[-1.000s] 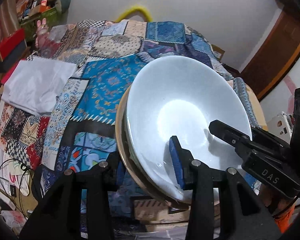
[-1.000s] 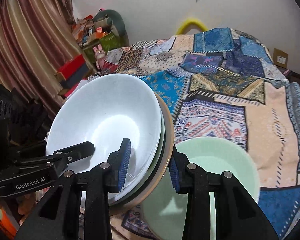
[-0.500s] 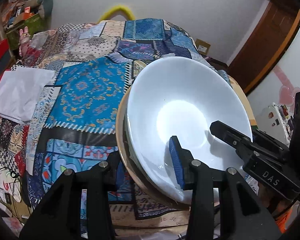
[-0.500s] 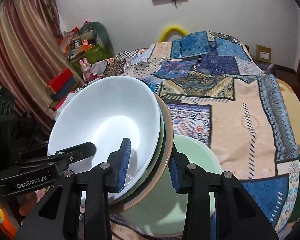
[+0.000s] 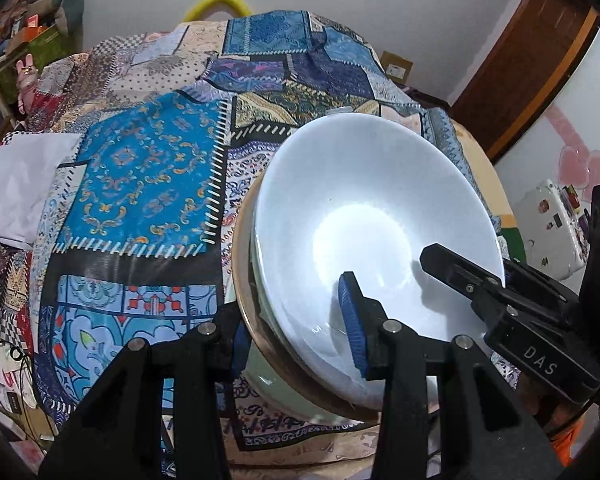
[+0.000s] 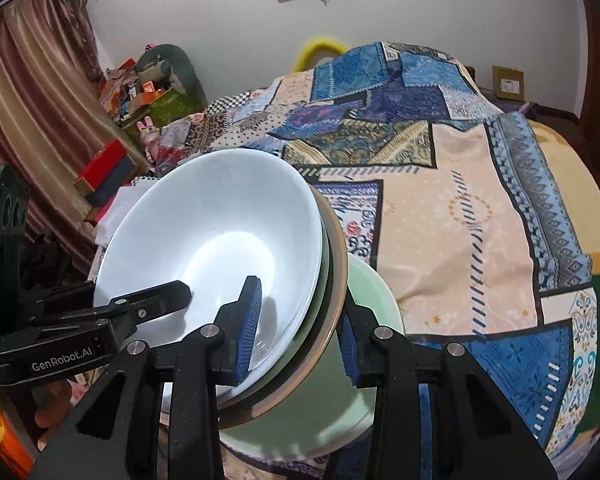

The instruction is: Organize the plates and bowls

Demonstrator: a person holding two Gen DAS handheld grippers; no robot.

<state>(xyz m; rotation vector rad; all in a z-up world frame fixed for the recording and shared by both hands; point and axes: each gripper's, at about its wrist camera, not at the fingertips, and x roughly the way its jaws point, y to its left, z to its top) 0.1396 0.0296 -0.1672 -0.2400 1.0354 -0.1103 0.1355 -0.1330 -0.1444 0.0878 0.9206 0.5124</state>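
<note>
A stack of dishes is held tilted above the bed: a white bowl (image 5: 364, 216) on top, a pale green dish and a tan-rimmed plate (image 5: 240, 280) under it. My left gripper (image 5: 296, 326) is shut on the stack's near edge. My right gripper (image 6: 300, 328) is shut on the opposite edge; the white bowl (image 6: 220, 240) fills its view. A pale green bowl (image 6: 364, 304) lies on the bedspread just below the stack, partly hidden by it. Each gripper shows in the other's view.
A patchwork bedspread (image 6: 460, 184) covers the bed (image 5: 140, 184). A folded white cloth (image 5: 16, 188) lies at the left. Clutter, boxes and a curtain (image 6: 24, 92) stand by the left wall. A wooden door (image 5: 532, 60) is at the right.
Both grippers have carried the tilted stack forward and to the right over the bed. The green bowl below is now mostly under the stack. Grips are unchanged.
</note>
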